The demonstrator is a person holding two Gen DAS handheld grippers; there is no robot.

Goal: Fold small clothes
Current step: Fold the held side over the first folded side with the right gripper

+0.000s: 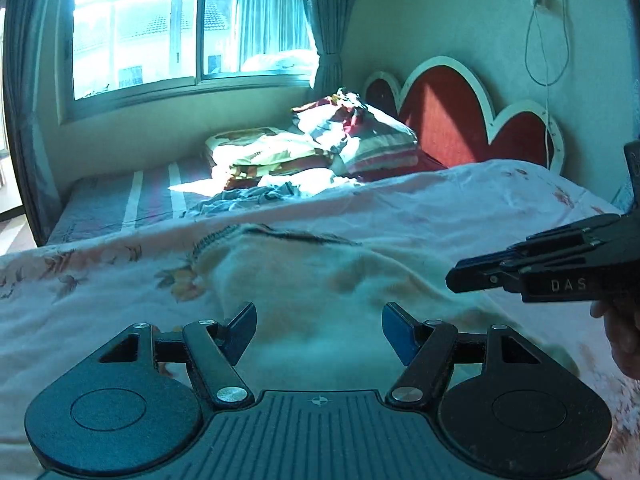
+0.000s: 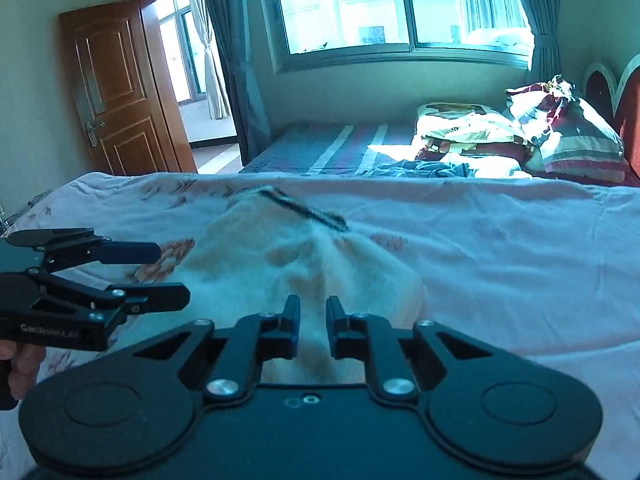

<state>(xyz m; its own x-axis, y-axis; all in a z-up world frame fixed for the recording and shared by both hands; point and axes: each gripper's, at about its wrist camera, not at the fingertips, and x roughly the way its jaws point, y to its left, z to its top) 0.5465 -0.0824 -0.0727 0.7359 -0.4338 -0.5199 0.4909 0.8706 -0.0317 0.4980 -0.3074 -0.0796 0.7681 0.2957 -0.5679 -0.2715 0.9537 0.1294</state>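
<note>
So the cream garment (image 1: 304,280) lay on the bed (image 1: 480,208), long axis running away from you, striped hem far. Your right hand-held gripper (image 2: 313,330) sat nearest, jaws narrow but empty; left hand-held gripper (image 1: 319,334) was wide
</note>
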